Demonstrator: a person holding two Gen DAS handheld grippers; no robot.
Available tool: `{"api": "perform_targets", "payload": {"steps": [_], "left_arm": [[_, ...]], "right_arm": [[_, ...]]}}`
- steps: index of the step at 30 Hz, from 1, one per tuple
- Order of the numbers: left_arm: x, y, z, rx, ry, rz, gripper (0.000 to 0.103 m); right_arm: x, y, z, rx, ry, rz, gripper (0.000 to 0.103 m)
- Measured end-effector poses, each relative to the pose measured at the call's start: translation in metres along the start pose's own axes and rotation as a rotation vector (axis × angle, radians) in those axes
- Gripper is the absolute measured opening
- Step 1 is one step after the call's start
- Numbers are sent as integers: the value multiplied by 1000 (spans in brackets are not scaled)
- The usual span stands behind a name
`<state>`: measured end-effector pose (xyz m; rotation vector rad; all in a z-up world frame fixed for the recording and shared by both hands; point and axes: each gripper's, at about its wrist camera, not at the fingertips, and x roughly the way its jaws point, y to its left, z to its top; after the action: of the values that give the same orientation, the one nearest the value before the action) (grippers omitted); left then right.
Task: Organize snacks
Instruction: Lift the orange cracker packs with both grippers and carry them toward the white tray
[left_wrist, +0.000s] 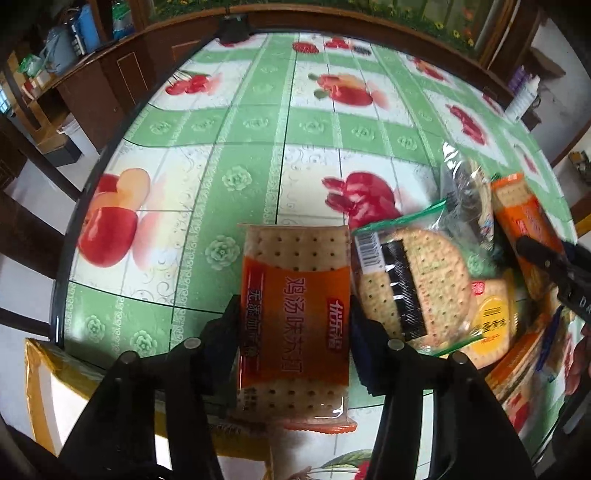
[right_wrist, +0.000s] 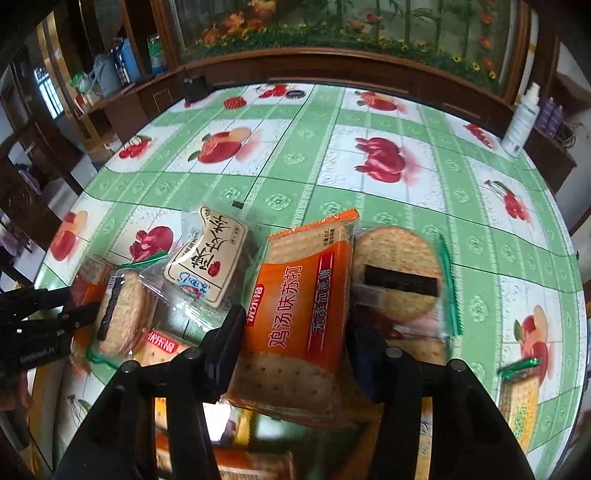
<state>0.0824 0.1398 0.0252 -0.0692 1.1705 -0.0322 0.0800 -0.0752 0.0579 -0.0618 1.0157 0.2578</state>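
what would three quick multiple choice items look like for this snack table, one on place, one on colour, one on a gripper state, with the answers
1. Where does the white bottle stand?
A. at the table's far right edge
B. among the snack packs
C. inside a gripper

2. What colour is the band on the cracker pack in the left gripper?
A. blue
B. orange
C. purple

3. How is the right gripper?
A. wide open over bare cloth
B. shut on an orange cracker pack
C. shut on the white bottle

Answers:
1 A, it stands far from the packs, by the far right rim of the tablecloth.
2 B, the wrapper's middle is orange with white script.
3 B, both pads press the pack's sides.
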Motion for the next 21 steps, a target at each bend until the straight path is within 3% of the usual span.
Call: {"api": "perform_targets", "payload": {"steps": [9, 10, 11, 13, 18, 21], "left_arm": [[-50, -8, -5, -16, -113, -45, 55], [-55, -10, -6, -13, -119, -47, 55], [-61, -12, -8, -13, -130, -51, 55], [-68, -15, -12, -2, -136, -60, 55], [-80, -21, -24, 7, -143, -79, 55], [-82, -20, -29, 0, -142, -86, 55]], "right_arm": [[-36, -5, -23, 34, -60, 73, 49], [-40, -5, -25, 34, -67, 76, 40], [-44, -5, -26, 36, -74, 87, 26], [-45, -4, -29, 26, -59, 103, 22], [-43, -3, -34, 23, -38, 75, 24], [-39, 0, -35, -8, -26, -11, 47]]}}
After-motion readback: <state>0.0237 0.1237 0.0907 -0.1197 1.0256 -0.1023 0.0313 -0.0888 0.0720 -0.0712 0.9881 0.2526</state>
